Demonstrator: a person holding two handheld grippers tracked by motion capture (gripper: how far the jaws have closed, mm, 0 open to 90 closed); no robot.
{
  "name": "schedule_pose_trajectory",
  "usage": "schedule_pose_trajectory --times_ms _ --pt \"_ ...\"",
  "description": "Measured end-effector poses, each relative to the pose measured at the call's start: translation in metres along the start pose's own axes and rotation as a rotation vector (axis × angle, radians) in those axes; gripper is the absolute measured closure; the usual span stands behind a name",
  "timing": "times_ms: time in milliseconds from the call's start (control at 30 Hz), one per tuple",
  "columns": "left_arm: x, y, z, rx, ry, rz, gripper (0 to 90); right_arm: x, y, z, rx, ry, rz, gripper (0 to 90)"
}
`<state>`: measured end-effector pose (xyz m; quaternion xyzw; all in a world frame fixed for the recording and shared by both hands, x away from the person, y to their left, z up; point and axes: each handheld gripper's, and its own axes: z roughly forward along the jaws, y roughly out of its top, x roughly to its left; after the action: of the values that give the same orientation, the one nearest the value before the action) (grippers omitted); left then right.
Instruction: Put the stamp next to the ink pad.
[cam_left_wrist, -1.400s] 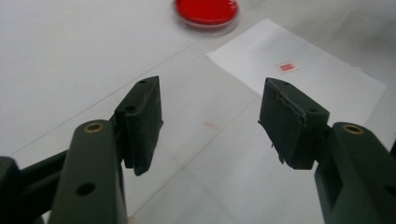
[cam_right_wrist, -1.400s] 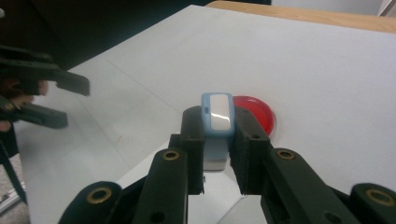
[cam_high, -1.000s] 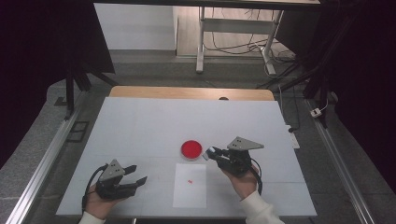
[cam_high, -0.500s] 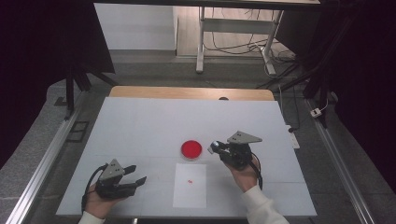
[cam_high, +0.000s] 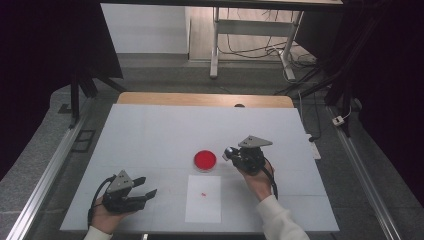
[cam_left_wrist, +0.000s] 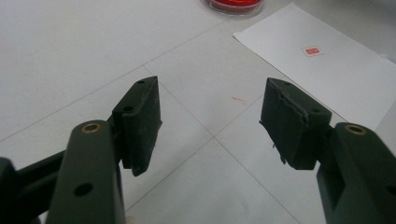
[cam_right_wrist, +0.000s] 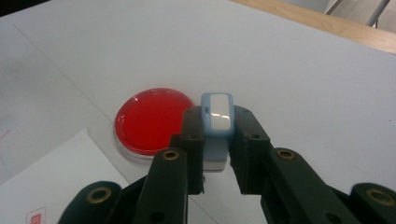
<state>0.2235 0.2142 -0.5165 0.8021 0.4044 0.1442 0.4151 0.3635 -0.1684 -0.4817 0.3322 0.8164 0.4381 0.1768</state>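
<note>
My right gripper (cam_right_wrist: 215, 154) pinches the small blue stamp (cam_right_wrist: 217, 122) upright, the red ink pad (cam_right_wrist: 150, 120) just to its left, nearer than my spread left gripper (cam_high: 145, 194).

red dish (cam_high: 205, 160) beside right claw (cam_high: 231, 152)
</note>
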Motion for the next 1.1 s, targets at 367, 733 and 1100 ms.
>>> schedule_pose_trajectory --times_ms 367,733,1100 --pt "0.001 -0.001 0.001 0.010 -0.002 -0.001 37.4 -0.003 -0.004 0.021 0.064 -0.002 -0.021 75.2" --pt "0.002 -0.002 0.002 0.016 -0.003 0.000 37.4 -0.001 -0.008 0.030 0.097 -0.011 -0.045 74.6" --pt "0.002 -0.002 0.002 0.004 0.005 -0.002 37.3 -0.001 -0.008 0.030 0.076 -0.018 -0.042 63.6"
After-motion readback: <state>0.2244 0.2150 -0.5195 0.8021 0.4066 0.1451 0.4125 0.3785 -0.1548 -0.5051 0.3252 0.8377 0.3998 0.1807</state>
